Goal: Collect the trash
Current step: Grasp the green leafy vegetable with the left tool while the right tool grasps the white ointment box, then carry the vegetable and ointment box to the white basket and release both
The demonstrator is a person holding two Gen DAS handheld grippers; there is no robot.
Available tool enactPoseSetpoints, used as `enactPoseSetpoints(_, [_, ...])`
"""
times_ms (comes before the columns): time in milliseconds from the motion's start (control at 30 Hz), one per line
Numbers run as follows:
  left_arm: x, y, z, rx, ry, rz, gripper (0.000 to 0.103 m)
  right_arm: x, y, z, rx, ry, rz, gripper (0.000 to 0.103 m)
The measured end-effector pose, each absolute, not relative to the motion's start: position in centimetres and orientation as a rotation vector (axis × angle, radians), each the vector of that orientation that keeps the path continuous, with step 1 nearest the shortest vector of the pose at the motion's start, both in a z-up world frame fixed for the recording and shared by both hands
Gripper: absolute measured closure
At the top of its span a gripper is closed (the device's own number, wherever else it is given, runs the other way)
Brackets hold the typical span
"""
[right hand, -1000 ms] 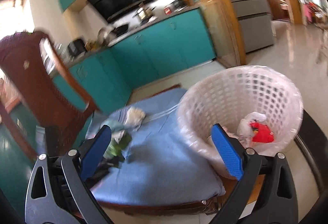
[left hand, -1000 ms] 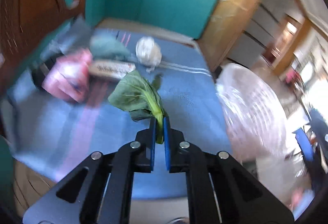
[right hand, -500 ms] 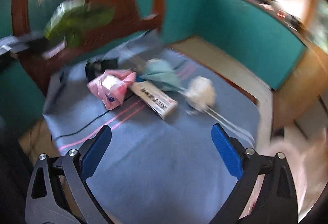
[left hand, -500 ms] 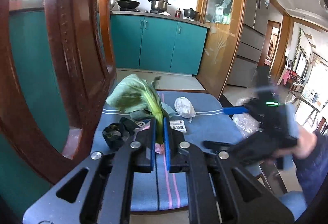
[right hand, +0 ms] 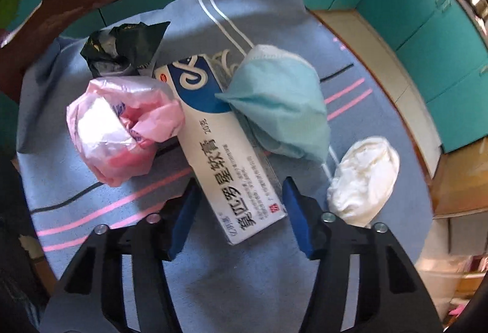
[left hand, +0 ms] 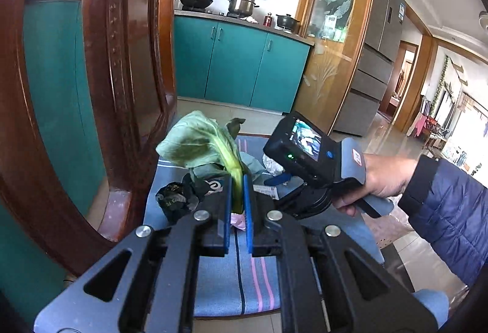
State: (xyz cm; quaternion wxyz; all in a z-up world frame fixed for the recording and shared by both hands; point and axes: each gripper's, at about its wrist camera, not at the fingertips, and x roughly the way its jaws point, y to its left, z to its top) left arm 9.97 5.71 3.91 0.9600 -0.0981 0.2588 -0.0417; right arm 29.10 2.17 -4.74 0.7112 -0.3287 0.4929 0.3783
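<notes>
From the left wrist, the left gripper was clenched on a leaf by its stalk, raised above the seat.

From the right wrist, the right gripper pointed down, jaws closing astride the box; its long axis ran slantwise away, near end between the pads, untouched.
</notes>
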Motion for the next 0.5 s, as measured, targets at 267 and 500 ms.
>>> enactPoseSetpoints(267, [9.7, 5.7, 4.0, -0.208, 0.523, -0.102, 0.095, 25.4, -3.5, -2.7, -0.609, 1.131, 0.726, 0.061])
enactPoseSetpoints(500, [8.5, 4.5, 4.5, -0.203, 0.524, -0.143, 0.095, 17.0, -11.2, 0.7, -0.244, 1.008, 0.589, 0.062])
